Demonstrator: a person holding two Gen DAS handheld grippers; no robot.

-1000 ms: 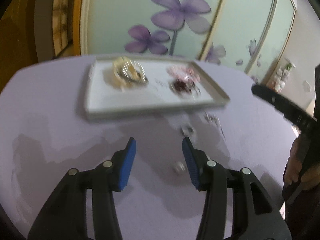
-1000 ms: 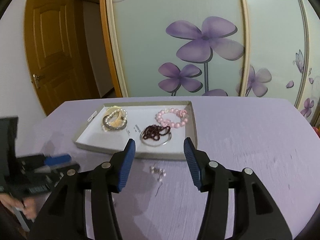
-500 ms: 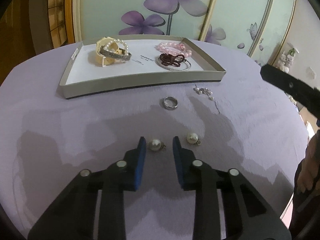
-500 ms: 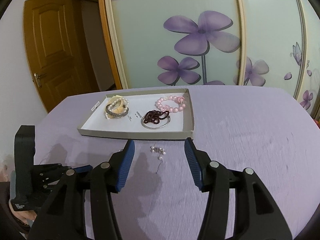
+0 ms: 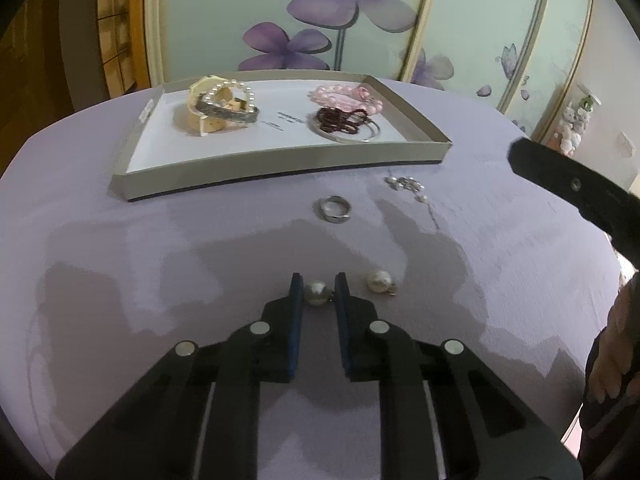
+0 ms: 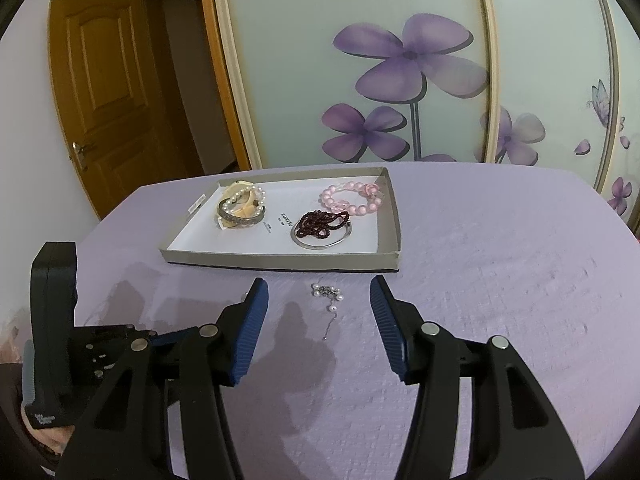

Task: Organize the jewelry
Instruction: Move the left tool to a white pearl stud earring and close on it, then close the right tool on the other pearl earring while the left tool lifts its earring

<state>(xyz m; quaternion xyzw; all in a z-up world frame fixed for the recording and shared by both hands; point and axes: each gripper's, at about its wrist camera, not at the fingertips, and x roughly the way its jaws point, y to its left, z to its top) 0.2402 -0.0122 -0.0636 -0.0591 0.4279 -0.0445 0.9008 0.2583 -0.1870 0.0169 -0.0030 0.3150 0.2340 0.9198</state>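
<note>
Down on the lilac tablecloth [image 5: 120, 264], near my edge, I have the left gripper [image 5: 319, 292] narrowed around one round cream pearl earring [image 5: 316, 293], its blue pads [image 5: 297, 300] flanking the bead, seemingly just touching it, so it cannot roll off. Its twin pearl earring [image 5: 378, 281] sits just beside, outside the jaws. A plain silver ring [image 5: 335, 208] and a small pearl-and-chain drop piece [image 6: 329, 295] lie between me and the shallow grey cardboard tray [image 5: 280, 166], where bracelets are grouped. My right gripper [image 6: 320, 322] hangs spread wide above the chain piece, holding nothing.
</note>
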